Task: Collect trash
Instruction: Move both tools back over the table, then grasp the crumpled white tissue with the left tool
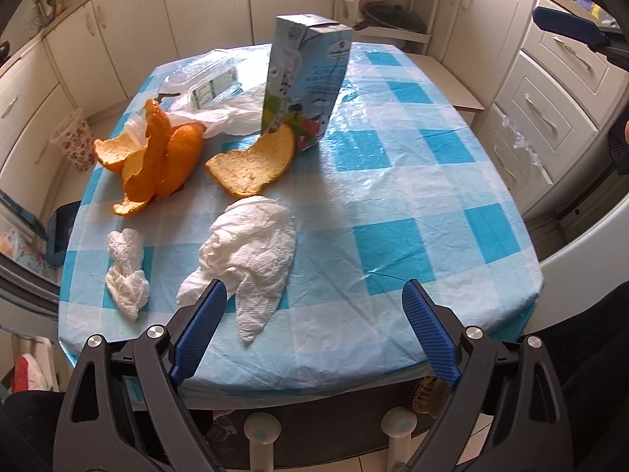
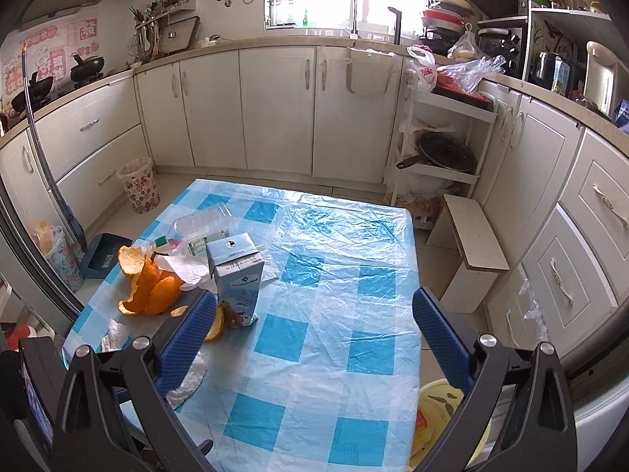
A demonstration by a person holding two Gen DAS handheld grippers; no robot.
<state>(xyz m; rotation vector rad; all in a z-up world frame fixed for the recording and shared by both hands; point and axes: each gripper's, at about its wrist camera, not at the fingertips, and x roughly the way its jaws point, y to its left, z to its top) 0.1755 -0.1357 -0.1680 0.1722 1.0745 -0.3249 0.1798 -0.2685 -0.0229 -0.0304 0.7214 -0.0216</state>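
Left tool (image 1: 314,330): blue pads spread wide, pinching nothing, hovering over the near edge of the surface; its left finger (image 1: 198,332) overlaps the lower fringe of the big tissue in this view, contact unclear.
Right tool (image 2: 310,338): fingers spread wide and empty, above the checked cloth; the carton shows just past its left finger (image 2: 184,340).
Surface (image 1: 393,204): covered by a blue-and-white checked plastic cloth.
Small tissue (image 1: 125,275): crumpled, at 9 o'clock of the big tissue, apart from it.
Orange peel, large (image 1: 153,161): curled heap at 10 o'clock on the surface, at 12 o'clock of the small tissue.
Clear plastic bottle (image 1: 204,78): lying flattened at 11 o'clock, beside a white plastic bag (image 1: 232,114).
Big tissue (image 1: 251,255): crumpled white paper at 7 o'clock, nearest the left tool.
Orange peel, small (image 1: 255,165): at 12 o'clock of the big tissue, leaning against the carton's foot.
Carton (image 1: 304,82): upright, pale blue drink box, top flap open, near centre of the surface.
Floral bin (image 2: 139,188): on the floor at 10 o'clock, well apart from the surface.
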